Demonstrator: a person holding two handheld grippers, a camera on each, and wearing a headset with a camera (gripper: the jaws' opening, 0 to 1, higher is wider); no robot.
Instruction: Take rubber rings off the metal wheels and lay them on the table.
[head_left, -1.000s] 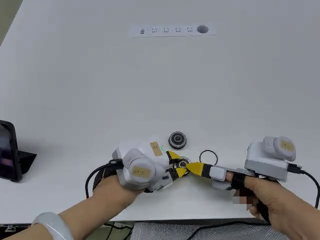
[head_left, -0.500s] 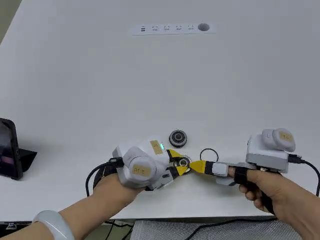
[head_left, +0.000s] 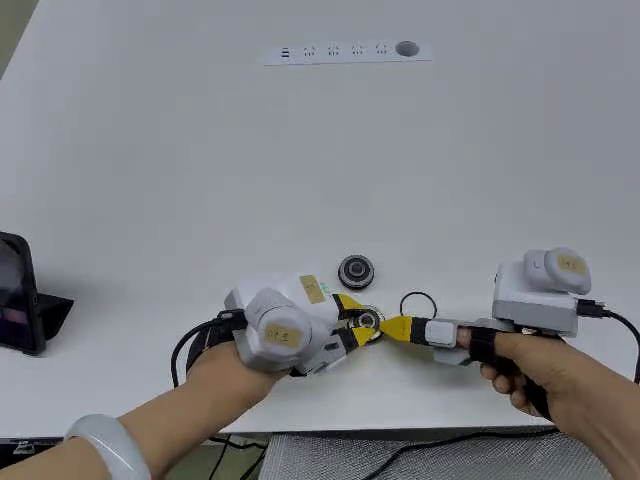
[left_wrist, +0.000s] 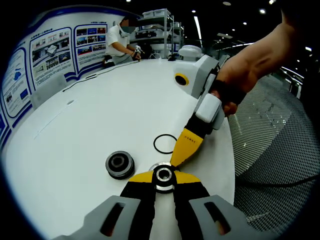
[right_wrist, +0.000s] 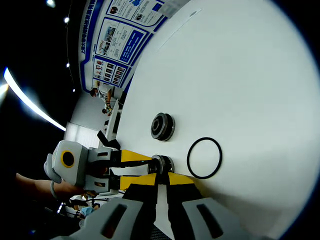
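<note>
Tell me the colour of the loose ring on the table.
The ring is black, clearest in the right gripper view.

head: above, looking down | gripper views: low, opposed — share wheel (left_wrist: 163, 176)

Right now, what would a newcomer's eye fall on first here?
At the white table's front edge, the left hand-held gripper clamps a small silver metal wheel, with the right hand-held gripper's shut tip against it. Just beyond lie a loose black rubber ring and a second, black-rimmed wheel.
</note>
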